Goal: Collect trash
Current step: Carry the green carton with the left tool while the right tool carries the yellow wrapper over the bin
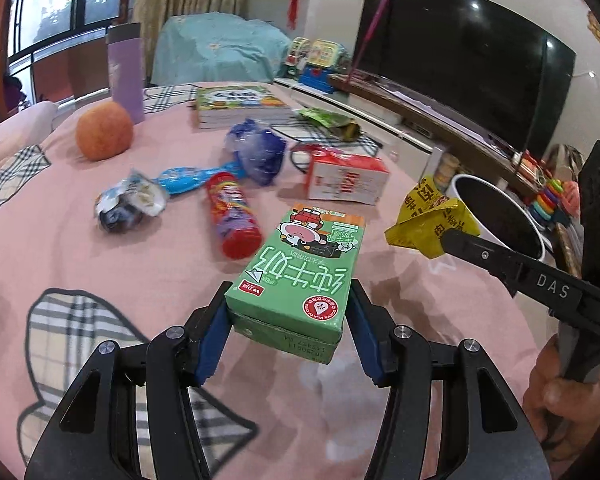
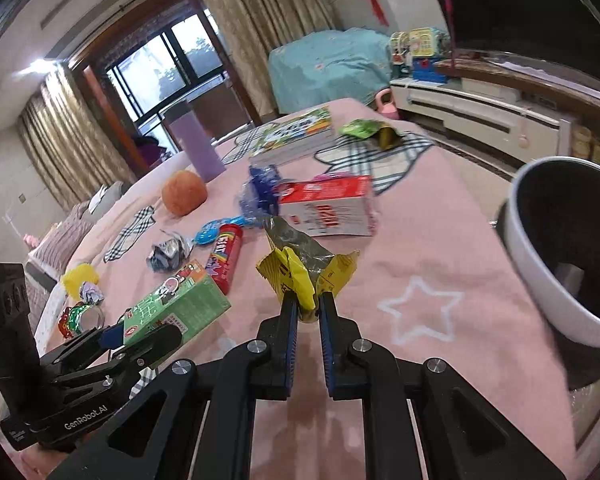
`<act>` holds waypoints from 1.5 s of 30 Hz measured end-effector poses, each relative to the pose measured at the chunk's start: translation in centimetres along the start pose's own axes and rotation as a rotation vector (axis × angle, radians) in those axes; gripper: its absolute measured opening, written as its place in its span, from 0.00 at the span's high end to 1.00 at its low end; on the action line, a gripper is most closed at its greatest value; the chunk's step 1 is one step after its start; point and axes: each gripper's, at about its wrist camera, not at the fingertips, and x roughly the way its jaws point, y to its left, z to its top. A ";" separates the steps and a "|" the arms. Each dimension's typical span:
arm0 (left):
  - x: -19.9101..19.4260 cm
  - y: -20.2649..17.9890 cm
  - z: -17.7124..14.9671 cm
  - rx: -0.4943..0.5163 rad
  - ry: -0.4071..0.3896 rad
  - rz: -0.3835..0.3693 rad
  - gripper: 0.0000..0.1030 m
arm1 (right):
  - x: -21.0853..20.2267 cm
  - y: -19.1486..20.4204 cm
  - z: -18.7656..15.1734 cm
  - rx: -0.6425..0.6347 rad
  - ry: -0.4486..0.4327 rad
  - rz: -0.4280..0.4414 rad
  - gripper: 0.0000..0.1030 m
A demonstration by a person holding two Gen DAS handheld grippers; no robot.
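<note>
My left gripper (image 1: 286, 300) is shut on a green milk carton (image 1: 296, 276), held above the pink tablecloth (image 1: 140, 264). The same carton (image 2: 180, 308) shows at the lower left of the right wrist view. My right gripper (image 2: 308, 300) is shut on a crumpled yellow wrapper (image 2: 300, 276), which also appears in the left wrist view as the yellow wrapper (image 1: 424, 220) near the bin. The white bin (image 2: 540, 264) with a dark inside stands off the table's right edge; in the left wrist view the bin (image 1: 496, 216) sits just behind the wrapper.
On the cloth lie a red-white carton (image 1: 346, 180), a red candy tube (image 1: 232, 216), a blue plastic bag (image 1: 258, 152), a blue wrapper (image 1: 184, 178), a crumpled foil wrapper (image 1: 128, 204), a green packet (image 1: 328, 120), an orange (image 1: 104, 130), books (image 1: 240, 106) and a purple bottle (image 1: 126, 72).
</note>
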 end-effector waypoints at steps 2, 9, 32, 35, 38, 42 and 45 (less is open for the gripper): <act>0.1 -0.6 -0.1 0.008 0.003 -0.006 0.47 | -0.7 -0.7 -0.2 0.010 -0.008 -0.010 0.90; 0.4 -2.5 -0.1 0.035 0.006 -0.025 0.47 | -2.8 -3.0 -1.0 0.052 -0.032 -0.041 0.90; 1.2 -9.6 0.7 0.139 0.014 -0.087 0.47 | -8.0 -7.9 -2.0 0.137 -0.125 -0.084 0.90; 1.4 -10.6 0.9 0.153 0.013 -0.096 0.47 | -8.4 -8.5 -1.9 0.146 -0.137 -0.091 0.90; 1.6 -11.6 1.2 0.168 0.012 -0.104 0.47 | -9.0 -9.3 -1.8 0.156 -0.150 -0.097 0.90; 1.9 -13.0 1.9 0.187 0.004 -0.118 0.47 | -9.7 -10.3 -1.6 0.168 -0.167 -0.108 0.90; 2.1 -14.0 2.5 0.201 -0.003 -0.126 0.47 | -10.0 -11.2 -1.2 0.175 -0.175 -0.119 0.90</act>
